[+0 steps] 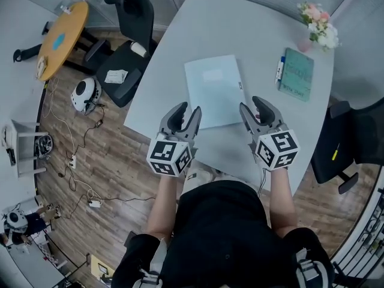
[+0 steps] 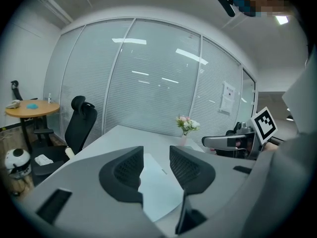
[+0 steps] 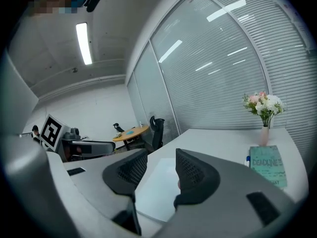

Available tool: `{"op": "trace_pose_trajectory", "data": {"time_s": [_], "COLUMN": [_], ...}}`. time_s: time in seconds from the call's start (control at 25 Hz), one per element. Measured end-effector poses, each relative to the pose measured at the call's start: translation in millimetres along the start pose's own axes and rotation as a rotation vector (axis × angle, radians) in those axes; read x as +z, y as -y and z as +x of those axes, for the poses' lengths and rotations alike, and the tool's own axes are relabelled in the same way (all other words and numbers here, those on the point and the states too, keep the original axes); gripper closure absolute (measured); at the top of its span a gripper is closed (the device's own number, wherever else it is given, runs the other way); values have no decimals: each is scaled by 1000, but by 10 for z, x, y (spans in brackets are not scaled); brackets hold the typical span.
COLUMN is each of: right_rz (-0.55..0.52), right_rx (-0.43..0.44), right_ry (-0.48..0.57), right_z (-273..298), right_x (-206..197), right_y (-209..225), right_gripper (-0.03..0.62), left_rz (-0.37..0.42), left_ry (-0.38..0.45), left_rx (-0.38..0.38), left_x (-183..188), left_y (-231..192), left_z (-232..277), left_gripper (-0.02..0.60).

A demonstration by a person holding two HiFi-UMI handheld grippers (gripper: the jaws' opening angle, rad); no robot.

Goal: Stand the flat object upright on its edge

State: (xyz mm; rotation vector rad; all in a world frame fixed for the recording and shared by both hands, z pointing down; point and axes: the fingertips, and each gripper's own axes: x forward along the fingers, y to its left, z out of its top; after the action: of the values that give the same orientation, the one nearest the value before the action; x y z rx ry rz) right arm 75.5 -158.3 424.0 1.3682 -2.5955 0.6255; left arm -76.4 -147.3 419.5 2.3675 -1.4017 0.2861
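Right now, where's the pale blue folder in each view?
Head view: pale blue folder lies flat, centre of frame.
Left gripper view: folder low centre, between the jaws.
Right gripper view: folder low centre, between the jaws.
Shared landmark: flowers, in all three.

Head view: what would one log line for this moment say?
pale blue flat folder: lying flat on grey table | left tongs: open, empty | right tongs: open, empty

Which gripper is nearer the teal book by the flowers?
Right. The right gripper is at the pale blue folder's near right corner, toward the teal book; the left gripper is at its near left corner, farther off.
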Motion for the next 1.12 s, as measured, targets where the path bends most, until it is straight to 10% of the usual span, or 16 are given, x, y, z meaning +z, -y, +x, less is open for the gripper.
{"op": "trace_pose_trajectory", "data": {"time_s": [1.12], "right_rz": [23], "right_rx": [-77], "right_ry": [-194], "right_z": [1148], "right_x": [-435], "right_y": [594], "right_gripper": [381], "left_rz": [-148], "left_ry": [-161], "left_rx": [-3], "left_x": [-569], "left_y": [-1112], "left_z": [1027], "left_gripper": [384]}}
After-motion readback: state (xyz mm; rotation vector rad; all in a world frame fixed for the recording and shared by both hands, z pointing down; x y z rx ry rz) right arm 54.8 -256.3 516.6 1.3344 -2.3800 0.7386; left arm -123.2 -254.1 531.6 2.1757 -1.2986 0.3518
